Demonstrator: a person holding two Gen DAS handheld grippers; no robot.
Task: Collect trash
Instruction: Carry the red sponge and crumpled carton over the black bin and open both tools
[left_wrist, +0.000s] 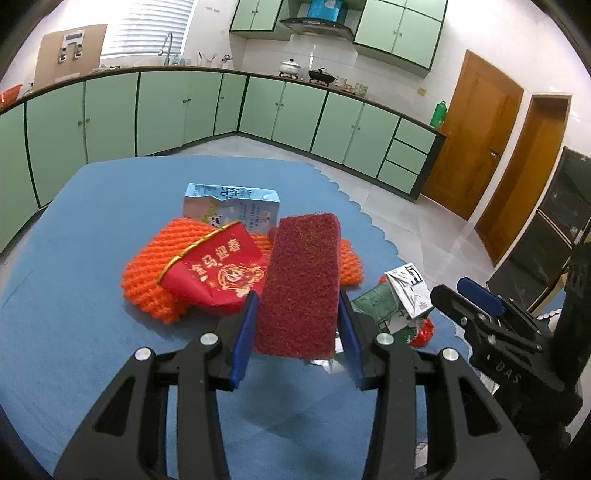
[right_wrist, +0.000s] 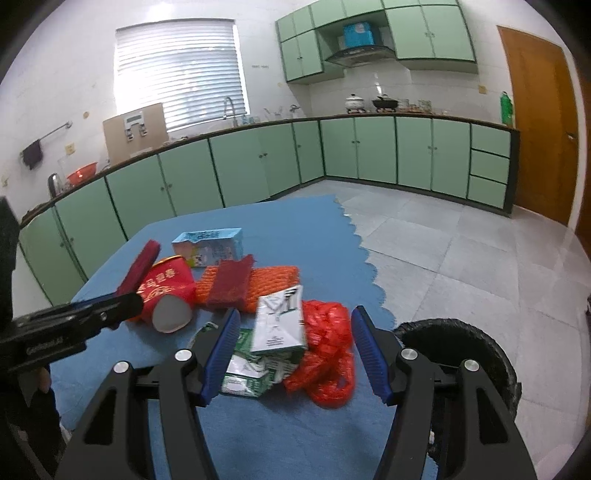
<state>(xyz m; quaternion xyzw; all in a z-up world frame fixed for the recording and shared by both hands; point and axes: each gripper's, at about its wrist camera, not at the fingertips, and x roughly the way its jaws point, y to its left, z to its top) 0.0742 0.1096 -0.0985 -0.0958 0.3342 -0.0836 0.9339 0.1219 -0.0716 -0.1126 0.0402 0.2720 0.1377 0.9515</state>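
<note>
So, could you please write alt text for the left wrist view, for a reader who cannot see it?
The left gripper, its blue jaws closed on a dark red scouring pad, holds it above a blue table. Behind lie a red paper cup on orange foam netting and a light blue carton. The right gripper enters from the right, in a kitchen with green cabinets.
</note>
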